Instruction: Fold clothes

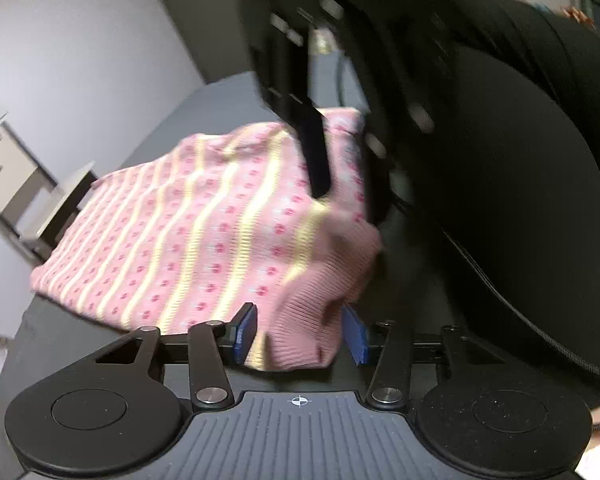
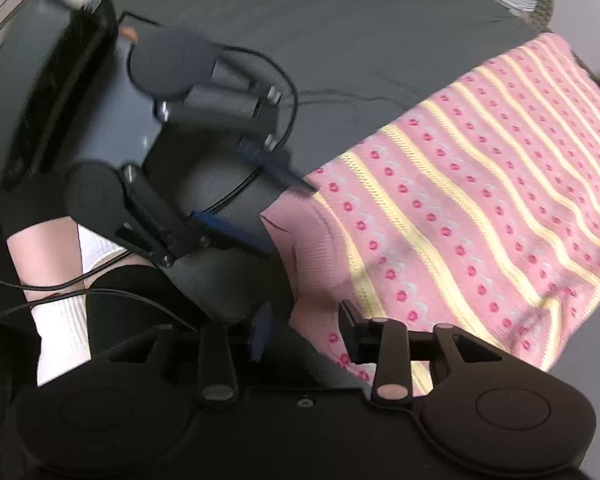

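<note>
Nearest the left wrist camera, the left gripper [image 1: 300, 336] has its blue pads [image 1: 245, 332] on either side of a bunched pink ribbed hem, yet a gap shows by the far pad, so I cannot tell whether it is pinching the cloth or only straddling it. From the right wrist view, the right gripper [image 2: 304, 332] stands with its jaws apart at the near edge of the sweater [image 2: 480, 200], cloth lying between them but not clamped.

Beyond the tools, the sweater lies on a dark table [image 2: 340, 24], pink knit with yellow stripes and red dots, mostly flat and reaching toward the far edge. The near corner is lifted and rumpled.

Judging by the sag and soft folds, it is light, limp and stretchy; it should drape rather than hold shape, and a loose knit could snag or pull. The ribbed hem looks thickest, so the hem corners seem the best places to grip.
</note>
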